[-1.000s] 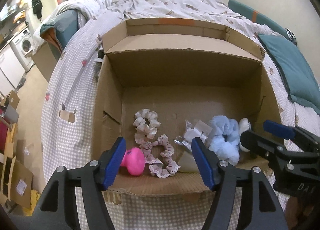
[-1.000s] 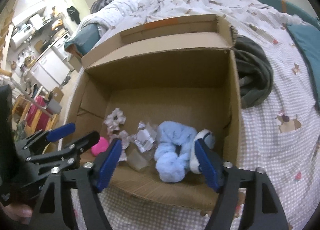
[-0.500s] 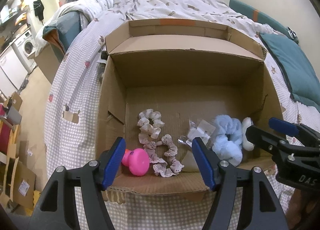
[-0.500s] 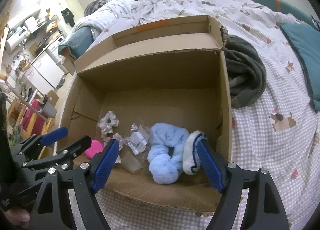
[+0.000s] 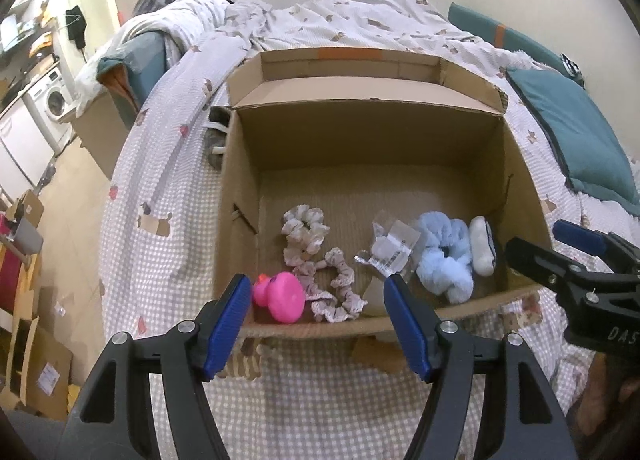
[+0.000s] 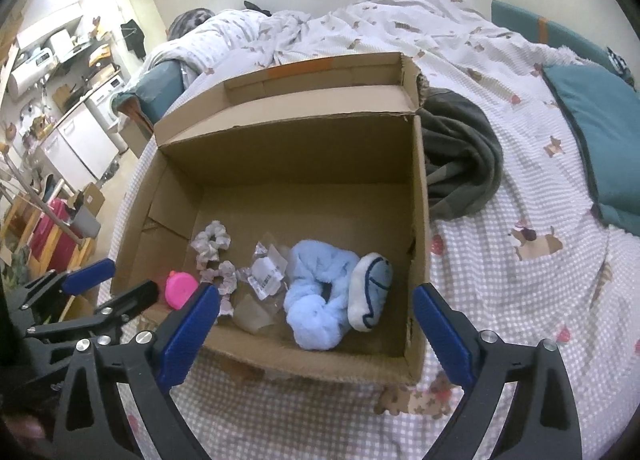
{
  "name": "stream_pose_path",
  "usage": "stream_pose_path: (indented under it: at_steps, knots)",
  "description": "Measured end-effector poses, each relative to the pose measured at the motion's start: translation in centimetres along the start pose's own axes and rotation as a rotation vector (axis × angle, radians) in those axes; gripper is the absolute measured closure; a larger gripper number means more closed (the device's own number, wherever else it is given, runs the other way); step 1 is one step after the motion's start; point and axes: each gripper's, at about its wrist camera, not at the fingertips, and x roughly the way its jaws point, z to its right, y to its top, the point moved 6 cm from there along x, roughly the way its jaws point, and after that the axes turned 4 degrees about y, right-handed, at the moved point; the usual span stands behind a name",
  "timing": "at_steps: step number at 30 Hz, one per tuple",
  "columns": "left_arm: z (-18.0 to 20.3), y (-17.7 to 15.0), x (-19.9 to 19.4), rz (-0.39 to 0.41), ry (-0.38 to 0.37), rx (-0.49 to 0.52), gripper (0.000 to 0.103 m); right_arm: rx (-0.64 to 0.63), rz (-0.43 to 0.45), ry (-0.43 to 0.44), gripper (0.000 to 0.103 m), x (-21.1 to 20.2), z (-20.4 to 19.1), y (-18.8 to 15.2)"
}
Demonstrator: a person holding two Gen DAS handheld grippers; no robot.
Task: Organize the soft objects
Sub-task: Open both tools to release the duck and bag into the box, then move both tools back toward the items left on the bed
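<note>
Bedroom light falls on a bed (image 5: 168,220) with a checked cover, and on this cover stands an open cardboard box (image 5: 240,188) with its flaps folded out, probably so that nothing blocks the way in from above. Beside the box's right wall lies a dark green blanket (image 6: 460,156), outside and untouched.

Both tools hang before the near edge of the box and carry nothing. The left gripper (image 5: 316,318) has its jaws spread wide, and so has the right gripper (image 6: 316,330); I judge they are held open to be ready for a next pick or after a release.

All soft things lie together along the near side of the box floor: a blue fluffy scrunchie (image 5: 444,256), touching it a white rolled sock (image 6: 370,292), then two pale lace scrunchies (image 5: 316,256), a crumpled clear wrapper (image 5: 390,246), and in the left corner a pink rubber duck (image 5: 280,296).
</note>
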Motion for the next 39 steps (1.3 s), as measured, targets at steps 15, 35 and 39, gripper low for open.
stream_pose_path:
  at_steps: [15, 35, 39]
  knots:
    - [-3.1, -4.0, -1.0, -0.073, 0.021, -0.098, 0.037, 0.122, -0.014, 0.030, 0.000, -3.7, 0.0, -5.3]
    - [5.9, -8.6, 5.3, -0.276, -0.171, 0.075, 0.037, 0.211, -0.195, -0.008, 0.000, -0.1, 2.0, -8.7]
    - [6.8, -8.7, 6.9, -0.288, -0.168, 0.063, 0.037, 0.227, -0.208, 0.008, 0.000, 0.4, 2.0, -8.6]
